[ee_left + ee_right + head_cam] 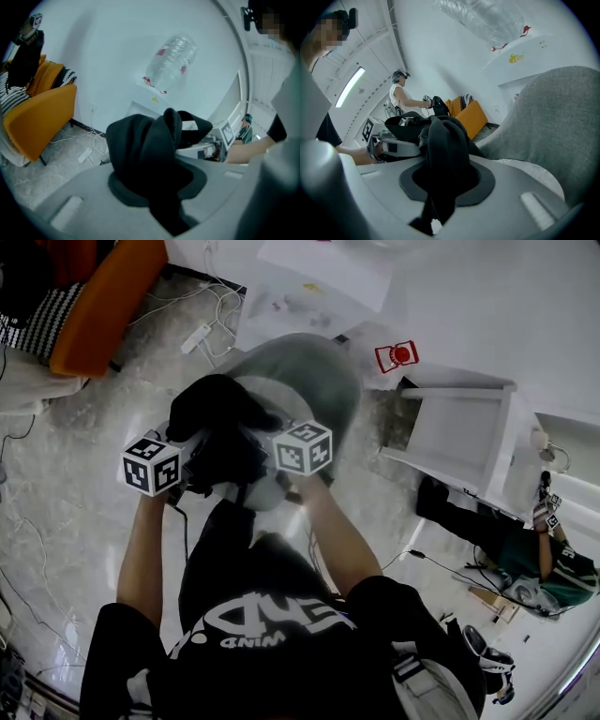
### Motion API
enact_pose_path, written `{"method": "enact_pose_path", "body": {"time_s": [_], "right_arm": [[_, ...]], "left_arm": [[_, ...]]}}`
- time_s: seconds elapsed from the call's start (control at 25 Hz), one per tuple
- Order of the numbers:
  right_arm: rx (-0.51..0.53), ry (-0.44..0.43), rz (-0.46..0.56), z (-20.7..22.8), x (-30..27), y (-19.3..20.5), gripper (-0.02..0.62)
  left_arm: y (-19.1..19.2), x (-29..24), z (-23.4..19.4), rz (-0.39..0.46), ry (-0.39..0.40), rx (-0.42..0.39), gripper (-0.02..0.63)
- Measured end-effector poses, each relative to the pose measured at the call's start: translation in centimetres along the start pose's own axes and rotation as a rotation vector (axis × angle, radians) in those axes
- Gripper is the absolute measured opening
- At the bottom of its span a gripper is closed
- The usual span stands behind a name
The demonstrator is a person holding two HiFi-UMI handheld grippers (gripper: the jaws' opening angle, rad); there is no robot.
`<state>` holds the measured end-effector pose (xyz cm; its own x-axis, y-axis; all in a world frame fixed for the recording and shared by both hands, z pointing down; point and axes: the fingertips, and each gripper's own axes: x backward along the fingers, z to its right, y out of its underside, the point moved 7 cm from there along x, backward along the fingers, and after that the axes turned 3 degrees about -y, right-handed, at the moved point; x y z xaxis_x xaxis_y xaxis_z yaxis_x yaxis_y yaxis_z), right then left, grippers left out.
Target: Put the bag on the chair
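The black bag [217, 423] hangs bunched between my two grippers, just above the seat of the grey chair [309, 381]. My left gripper [180, 468] is shut on a fold of the bag [145, 154], whose dark cloth fills the gap between the jaws. At the other side my right gripper [281, 460] is also shut on the bag [443, 154], pinching a strip of its cloth. The chair's grey back [562, 126] rises close to the right gripper. Cloth hides the fingertips of both grippers.
An orange armchair [103, 306] stands at the far left, with a power strip and cables [197, 337] on the floor beside it. A white cabinet [469, 437] stands to the right of the chair. Another person [534, 559] sits on the floor at the right.
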<state>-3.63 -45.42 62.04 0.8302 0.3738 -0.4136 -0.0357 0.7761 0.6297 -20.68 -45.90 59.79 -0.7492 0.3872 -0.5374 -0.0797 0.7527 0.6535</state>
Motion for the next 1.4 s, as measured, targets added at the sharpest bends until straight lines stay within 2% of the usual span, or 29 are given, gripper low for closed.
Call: {"method": "enact_pose_path", "body": {"time_s": [0.4, 0.68, 0.8, 0.88, 1.0, 1.12, 1.4], "right_arm": [[-0.105, 0.045, 0.003, 3.4, -2.3, 1.6, 0.081], [-0.107, 0.068, -0.009, 3.5, -2.2, 2.0, 0.100], [-0.108, 0.092, -0.005, 3.0, -1.4, 2.4, 0.139], [-0.106, 0.111, 0.005, 2.5, -0.8, 2.5, 0.191], [-0.096, 0.121, 0.021, 1.2, 0.3, 2.8, 0.280], [-0.073, 0.115, 0.029, -0.5, 1.3, 3.0, 0.309], [-0.022, 0.096, 0.043, -3.7, 4.1, 3.5, 0.324]], "left_arm": [[1.4, -2.8, -3.0, -0.005, -0.008, 0.052, 0.100], [1.9, -3.1, -3.0, -0.017, -0.041, 0.060, 0.134], [2.5, -2.8, -2.6, -0.048, -0.077, 0.065, 0.221], [2.8, -2.4, -2.3, -0.070, -0.102, 0.073, 0.316], [3.1, -1.4, -1.2, -0.074, -0.150, 0.051, 0.411], [3.5, -0.1, -0.1, -0.068, -0.213, 0.044, 0.488], [3.7, 3.8, 2.5, -0.020, -0.308, 0.027, 0.528]]}}
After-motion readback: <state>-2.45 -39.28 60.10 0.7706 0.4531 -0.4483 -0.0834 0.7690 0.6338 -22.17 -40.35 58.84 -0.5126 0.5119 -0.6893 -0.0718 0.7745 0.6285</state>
